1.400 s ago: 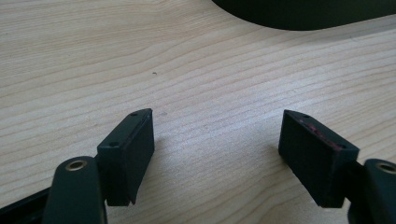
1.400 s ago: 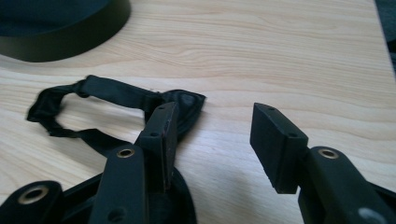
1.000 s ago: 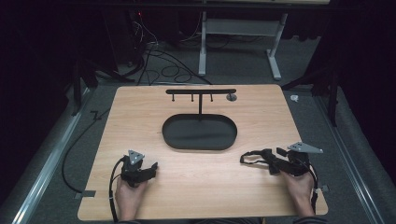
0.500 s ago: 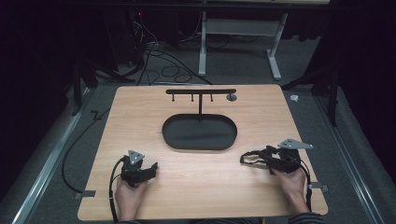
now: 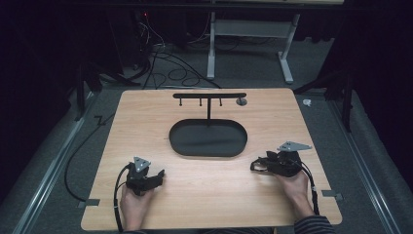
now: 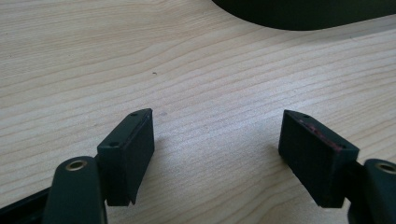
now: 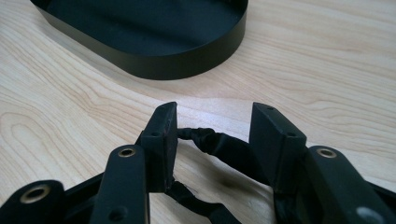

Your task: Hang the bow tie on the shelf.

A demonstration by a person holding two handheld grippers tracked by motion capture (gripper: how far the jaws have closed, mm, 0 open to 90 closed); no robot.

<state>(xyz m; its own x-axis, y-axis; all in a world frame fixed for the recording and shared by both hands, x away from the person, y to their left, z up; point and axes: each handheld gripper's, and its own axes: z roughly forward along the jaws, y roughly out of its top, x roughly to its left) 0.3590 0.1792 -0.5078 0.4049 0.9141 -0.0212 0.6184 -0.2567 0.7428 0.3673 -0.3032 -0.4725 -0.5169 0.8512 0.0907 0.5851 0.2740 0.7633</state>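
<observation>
Parked at 7 o'clock on the surface [image 5: 146, 112], left claw [image 6: 217, 116] spread wide on nothing. At 4 o'clock, right claw [image 7: 215, 109] spread too, black fabric band [image 7: 219, 144] strung across the gap against both pads, real grip impossible to tell. Farther off at 12 o'clock, hook stand [image 5: 208, 96] above its oval tray [image 5: 175, 144], hooks bare: band picked up at most, placing it likely all left to do.

Both grippers, left [image 5: 157, 176] and right [image 5: 258, 165], rest low, jaws parted.
</observation>
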